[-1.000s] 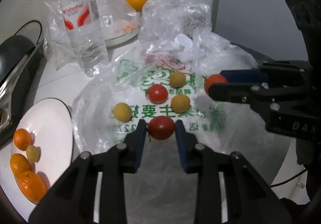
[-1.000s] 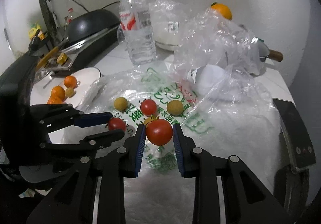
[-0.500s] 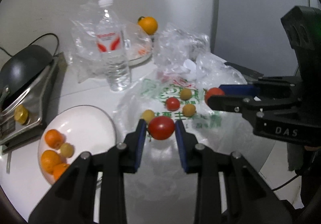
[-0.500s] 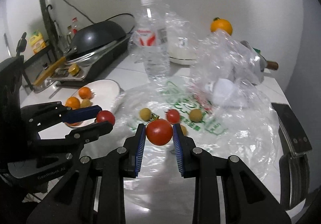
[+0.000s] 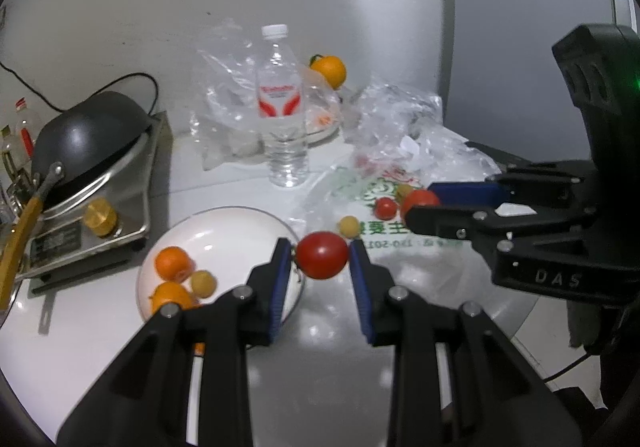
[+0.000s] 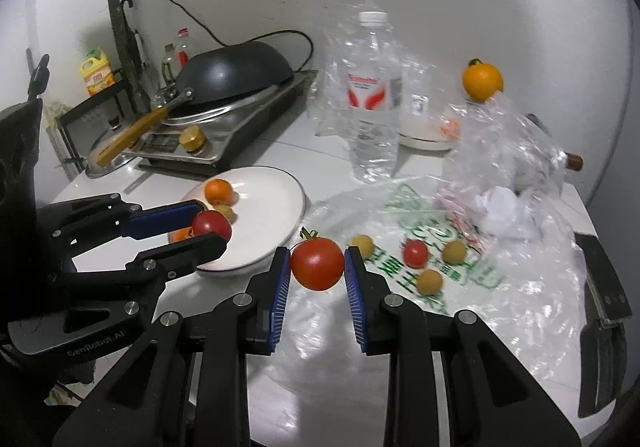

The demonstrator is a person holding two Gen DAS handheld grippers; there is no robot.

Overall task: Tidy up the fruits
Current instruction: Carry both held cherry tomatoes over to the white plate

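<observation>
- Left tool [image 5: 322, 255]: blue-padded black fingers clamped on a round red tomato [image 5: 322, 255], held above the table beside the near rim of the round white ceramic plate [image 5: 232, 223].
- Right tool [image 6: 317, 264]: fingers clamped on a second round red tomato with a green stalk [image 6: 317, 264], held clear of the table, to the right of the plate.
- Plate contents: small orange mandarins [image 5: 173, 263] and one small yellow-green round fruit [image 5: 203, 283].
- Printed clear plastic bag [image 6: 440, 271] lies flat on the white table [image 6: 320, 167], right of the plate; on it sit a small red tomato [image 6: 415, 253] and three small yellow-green fruits [image 6: 430, 281].
- Clear plastic water bottle with red label [image 6: 374, 103] stands upright beyond the plate.
- Black wok on a steel stove [image 6: 236, 75] lies beyond the plate, to its left.
</observation>
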